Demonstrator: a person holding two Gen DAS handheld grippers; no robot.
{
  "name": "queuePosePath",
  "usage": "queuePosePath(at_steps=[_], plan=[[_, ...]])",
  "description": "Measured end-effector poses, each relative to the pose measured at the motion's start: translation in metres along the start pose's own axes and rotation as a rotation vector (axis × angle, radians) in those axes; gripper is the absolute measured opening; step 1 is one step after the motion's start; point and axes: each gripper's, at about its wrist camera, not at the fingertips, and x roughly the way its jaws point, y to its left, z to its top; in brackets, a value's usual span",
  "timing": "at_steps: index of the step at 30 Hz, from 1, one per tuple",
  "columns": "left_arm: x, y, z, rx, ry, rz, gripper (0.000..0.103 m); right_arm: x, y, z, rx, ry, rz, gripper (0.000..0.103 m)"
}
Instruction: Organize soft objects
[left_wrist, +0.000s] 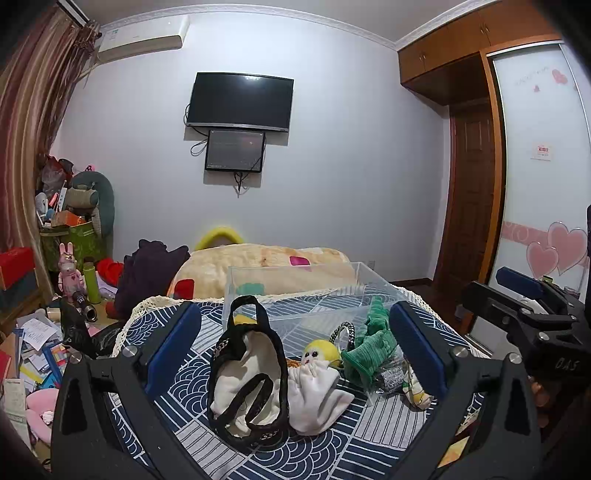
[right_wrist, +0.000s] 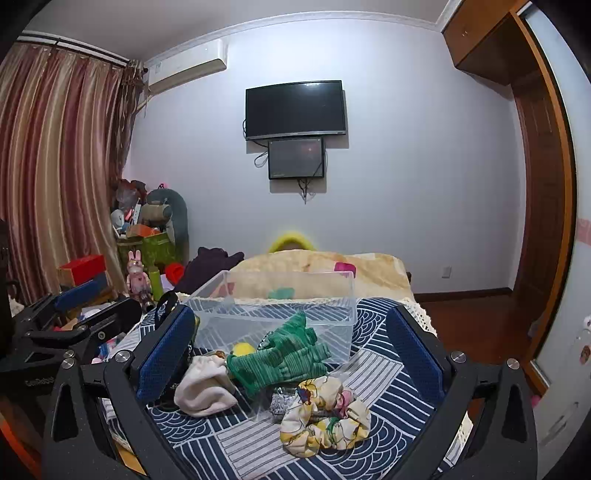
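**Both tools spread wide over the soft pile**

The left tool is released, its blue-padded fingers set wide apart and grasping nothing. Between them, on the patterned worktop, a cream pouch with black trim stands just ahead of the tool, touching a white cloth doll with a yellow head to its right. Further right, close to the right-hand finger, lies the green knitted glove.

The right tool is likewise released and holds nothing. The green glove sits midway between its fingers, its far end leaning on the near wall of the clear plastic box, which stands straight ahead beyond the pile. A floral scrunchie lies nearest the tool, slightly right of centre; the white cloth is bunched by the left finger.
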Motion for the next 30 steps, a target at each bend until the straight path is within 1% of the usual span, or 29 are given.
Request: queuePosePath(at_steps=[10,11,30], plan=[[-0.001,0.0,0.001,0.001,-0.002,0.0,0.103,-0.003,0.004,0.016,0.004,-0.005,0.002,0.103],[-0.001,-0.001,0.001,0.002,-0.002,0.0,0.103,0.0,0.0,-0.002,0.007,-0.011,0.004,0.103],[-0.005,-0.002,0.004,0.005,-0.009,0.0,0.103,-0.003,0.002,-0.001,0.005,-0.023,0.007,0.103]])
